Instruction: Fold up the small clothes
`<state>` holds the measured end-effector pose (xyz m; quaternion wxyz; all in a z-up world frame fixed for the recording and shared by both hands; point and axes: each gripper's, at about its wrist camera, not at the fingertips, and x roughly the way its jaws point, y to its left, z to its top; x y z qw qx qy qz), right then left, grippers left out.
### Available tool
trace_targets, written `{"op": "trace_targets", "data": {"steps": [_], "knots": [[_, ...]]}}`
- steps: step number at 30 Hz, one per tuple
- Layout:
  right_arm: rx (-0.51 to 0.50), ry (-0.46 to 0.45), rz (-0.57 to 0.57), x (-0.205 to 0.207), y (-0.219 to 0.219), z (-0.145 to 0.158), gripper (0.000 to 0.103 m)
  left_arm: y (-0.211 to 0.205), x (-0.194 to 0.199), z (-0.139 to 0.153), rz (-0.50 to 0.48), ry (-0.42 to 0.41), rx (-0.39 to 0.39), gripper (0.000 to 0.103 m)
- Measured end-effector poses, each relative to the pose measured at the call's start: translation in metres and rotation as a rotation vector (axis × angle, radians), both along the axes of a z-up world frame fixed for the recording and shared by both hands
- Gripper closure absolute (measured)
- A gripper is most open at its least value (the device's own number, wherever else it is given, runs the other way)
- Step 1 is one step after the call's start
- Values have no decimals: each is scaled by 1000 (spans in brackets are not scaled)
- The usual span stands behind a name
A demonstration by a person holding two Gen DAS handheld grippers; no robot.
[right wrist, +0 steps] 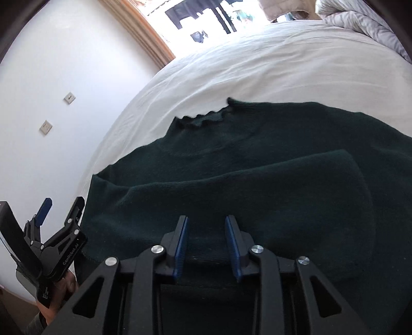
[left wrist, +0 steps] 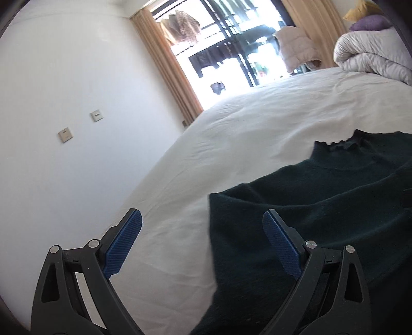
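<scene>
A dark green knit sweater (right wrist: pixel 257 159) with a scalloped collar (right wrist: pixel 203 119) lies flat on the white bed (right wrist: pixel 257 59), a sleeve folded across its body. In the left wrist view the sweater (left wrist: pixel 322 195) fills the lower right. My left gripper (left wrist: pixel 202 219) is wide open and empty, hovering at the sweater's left edge; it also shows in the right wrist view (right wrist: pixel 61 206). My right gripper (right wrist: pixel 206 221) is partly open, its jaws a narrow gap apart, hovering over the sweater's near hem; I cannot tell whether cloth lies between them.
A rolled grey duvet (left wrist: pixel 373 56) and pillows (left wrist: pixel 368 18) lie at the bed's far right. A white wall (left wrist: pixel 64 90) with two switch plates stands on the left. A bright window with tan curtains (left wrist: pixel 167 69) is beyond the bed.
</scene>
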<state>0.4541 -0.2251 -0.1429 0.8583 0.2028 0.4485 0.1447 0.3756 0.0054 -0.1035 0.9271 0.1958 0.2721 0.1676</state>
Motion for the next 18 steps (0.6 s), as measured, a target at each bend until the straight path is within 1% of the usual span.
{"op": "trace_targets", "data": {"steps": [1,3,4,5,7,8,9,10,11,13,14,15,18], "knots": [[17,-7,-28,-2,-12,1,72,-7,12,-9,-14,57,17,6],[16,0,-95,-4,-36,-1,71,-12,33,-33,-4,170,26,5],[37,-3,-120,-5,-53,-3,73,-8,35,-39,-6,193,-5,5],[76,-11,-132,-6,-69,-4,75,-3,35,-36,-6,186,-36,5],[67,7,-241,-16,-104,-5,75,6,35,-34,7,186,-63,5],[45,20,-319,-24,-121,-2,68,10,35,-34,10,193,-85,5],[67,7,-363,-35,-137,1,68,15,35,-32,21,192,-103,5],[91,-10,-402,-48,-153,6,63,17,34,-30,39,185,-101,5],[89,-31,-450,-66,-169,13,52,17,32,-27,56,177,-84,6],[94,-99,-521,-103,-200,25,44,12,19,-16,58,141,-66,6],[100,-119,-557,-120,-214,29,42,8,11,-8,37,118,-79,6],[119,-125,-608,-140,-235,30,42,0,2,-2,9,106,-95,6],[220,-117,-736,-188,-289,20,41,-34,-25,14,-119,93,-166,6]]}}
